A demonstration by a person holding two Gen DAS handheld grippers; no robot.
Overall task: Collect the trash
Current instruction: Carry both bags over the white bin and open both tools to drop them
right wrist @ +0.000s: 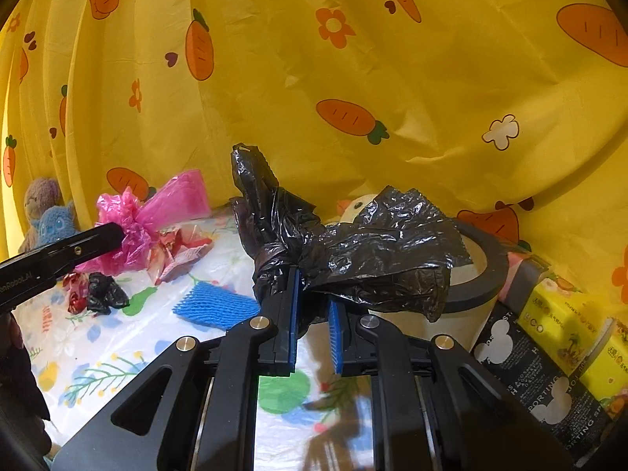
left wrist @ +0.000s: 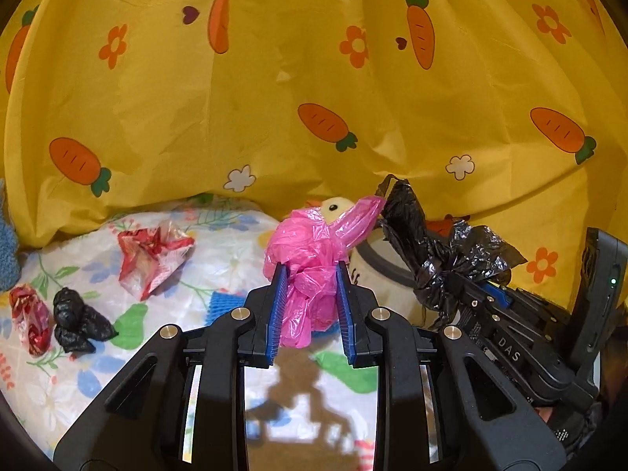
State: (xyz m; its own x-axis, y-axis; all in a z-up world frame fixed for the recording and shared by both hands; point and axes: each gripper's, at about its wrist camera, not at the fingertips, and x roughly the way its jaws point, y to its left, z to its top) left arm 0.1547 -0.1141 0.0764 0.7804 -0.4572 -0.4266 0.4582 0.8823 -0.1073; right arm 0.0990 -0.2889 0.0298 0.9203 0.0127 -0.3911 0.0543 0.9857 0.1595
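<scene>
**A:** What does each hand-held gripper have?

**B:** The left hand-held gripper [left wrist: 310, 294] is clamped on a crumpled pink plastic bag [left wrist: 310, 251], lifted off the floral table [left wrist: 235, 243]. The right hand-held gripper [right wrist: 314, 314] is nearly closed on a crumpled black plastic bag [right wrist: 353, 251], also in the air.

**A:** Where are they relative to the bin?

**B:** A cream bin with a dark grey rim [right wrist: 490, 267] stands at the back of the table against the yellow carrot-print curtain [right wrist: 353, 78]. The black bag hangs in front of its rim; the pink bag is to its left.

**A:** What other trash is left?

**B:** Well left of the bin lie a red-and-white wrapper [left wrist: 153, 259], a smaller red wrapper [left wrist: 31, 318] and a small black bag [left wrist: 78, 322]. A blue foam net [right wrist: 216, 306], possibly fruit packing, lies nearer.
</scene>
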